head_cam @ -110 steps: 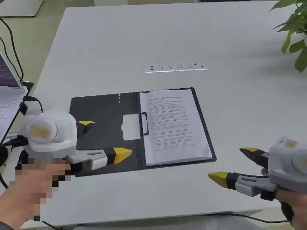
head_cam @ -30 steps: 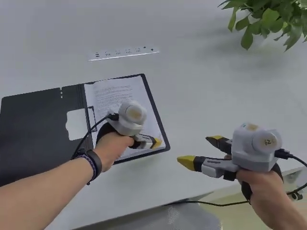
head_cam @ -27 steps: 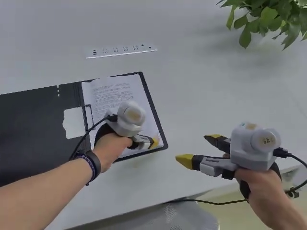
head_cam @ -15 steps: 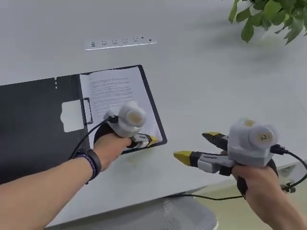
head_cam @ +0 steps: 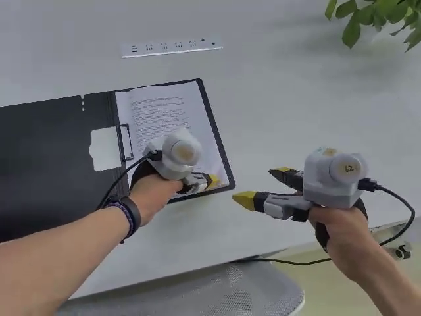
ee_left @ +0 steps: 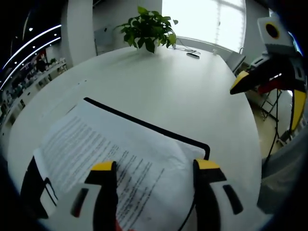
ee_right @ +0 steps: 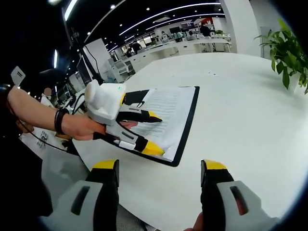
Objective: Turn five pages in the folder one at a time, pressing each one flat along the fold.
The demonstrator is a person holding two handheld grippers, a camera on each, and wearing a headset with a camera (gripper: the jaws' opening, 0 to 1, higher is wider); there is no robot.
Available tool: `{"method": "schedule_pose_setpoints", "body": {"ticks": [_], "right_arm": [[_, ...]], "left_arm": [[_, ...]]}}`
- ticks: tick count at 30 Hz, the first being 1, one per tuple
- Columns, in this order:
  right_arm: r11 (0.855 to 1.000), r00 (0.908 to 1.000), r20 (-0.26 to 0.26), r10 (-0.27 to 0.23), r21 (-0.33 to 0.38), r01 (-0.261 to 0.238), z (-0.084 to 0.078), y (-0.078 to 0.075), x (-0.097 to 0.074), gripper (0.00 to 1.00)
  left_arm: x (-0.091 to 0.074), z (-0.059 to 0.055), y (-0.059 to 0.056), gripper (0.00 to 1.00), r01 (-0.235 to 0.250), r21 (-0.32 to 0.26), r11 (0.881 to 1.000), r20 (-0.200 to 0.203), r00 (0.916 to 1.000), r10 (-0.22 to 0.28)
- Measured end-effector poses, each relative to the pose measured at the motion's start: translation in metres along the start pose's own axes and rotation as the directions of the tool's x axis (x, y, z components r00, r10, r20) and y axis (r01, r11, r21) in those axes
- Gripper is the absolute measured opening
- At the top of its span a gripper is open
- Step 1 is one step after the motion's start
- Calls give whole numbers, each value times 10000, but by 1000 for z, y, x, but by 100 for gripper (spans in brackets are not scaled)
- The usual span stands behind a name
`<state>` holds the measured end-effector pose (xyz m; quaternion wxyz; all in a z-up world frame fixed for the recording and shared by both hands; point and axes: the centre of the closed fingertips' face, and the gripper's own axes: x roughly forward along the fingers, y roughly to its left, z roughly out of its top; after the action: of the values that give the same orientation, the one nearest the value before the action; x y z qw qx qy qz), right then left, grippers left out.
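Folder: a black folder lies open and flat on the white table, filling the left half of the head view. Its left cover is bare but for a white pocket, and a metal clip sits along the fold.
Pages: a stack of printed pages lies flat on the folder's right side, near the centre of the head view, with the black cover showing as a border around it.
Left gripper: the left gripper sits at the lower right corner of the pages, just above the folder's bottom edge. Its yellow-tipped jaws stand wide apart with nothing clamped between them. In the right gripper view one jaw lies over the printed sheet and the other along its near edge; whether the tips touch the paper I cannot tell.
Left hand: the left hand wraps the gripper's grip, with a dark wristband on the wrist.
Right gripper: the right gripper hovers over bare table in the lower right of the head view, beside the folder's corner but apart from it. Its jaws are spread wide, hold nothing and point left toward the folder.
Surroundings: a white power strip lies at the top centre beyond the folder, and a green plant fills the upper right corner.
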<state>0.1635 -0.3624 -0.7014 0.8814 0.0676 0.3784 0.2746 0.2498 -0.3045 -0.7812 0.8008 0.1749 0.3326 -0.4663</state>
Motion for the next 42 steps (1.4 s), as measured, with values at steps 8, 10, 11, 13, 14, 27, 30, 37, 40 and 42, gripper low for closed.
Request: {"method": "schedule_pose_setpoints", "body": {"ticks": [8, 10, 11, 13, 14, 27, 30, 37, 40, 42], "right_arm": [[9998, 9999, -17, 165, 71, -164, 1, -2, 10, 68], [9997, 9997, -36, 221, 70, -220, 1, -3, 13, 67], [9997, 9997, -57, 256, 63, -255, 1, -3, 15, 67], [9995, 9995, -79, 321, 54, -321, 2, -4, 18, 67], [9994, 9994, -81, 350, 58, -350, 3, -3, 19, 67], [9951, 9955, -77, 947, 275, -945, 7, 5, 40, 62], [9929, 9935, -94, 1136, 358, -1132, 7, 5, 47, 60], [9873, 9901, 55, 1404, 741, -1404, 11, 2, 59, 56], [9848, 9878, -12, 1558, 782, -1552, 10, 5, 63, 55], [9832, 9861, -96, 1660, 780, -1648, 9, 8, 66, 55]], "left_arm": [[-1, -1, 0, 62, -153, 102, 9998, 447, 9989, 148], [0, -1, 1, 62, -143, 92, 9999, 490, 9987, 138], [0, 0, 1, 62, -138, 86, 9999, 492, 9987, 133], [0, 0, 2, 62, -119, 72, 9999, 494, 9987, 116], [0, 0, 2, 62, -108, 60, 9999, 502, 9987, 105], [0, 1, 3, 60, -22, -117, 9999, 676, 9977, 30], [0, 3, 10, 54, -126, -414, 9991, 788, 9968, 158], [0, 2, 9, 52, -166, -177, 9997, 787, 9967, 179], [1, 1, 9, 51, -205, -100, 9997, 794, 9966, 212], [1, 2, 9, 51, -219, -77, 9997, 830, 9963, 225]]}}
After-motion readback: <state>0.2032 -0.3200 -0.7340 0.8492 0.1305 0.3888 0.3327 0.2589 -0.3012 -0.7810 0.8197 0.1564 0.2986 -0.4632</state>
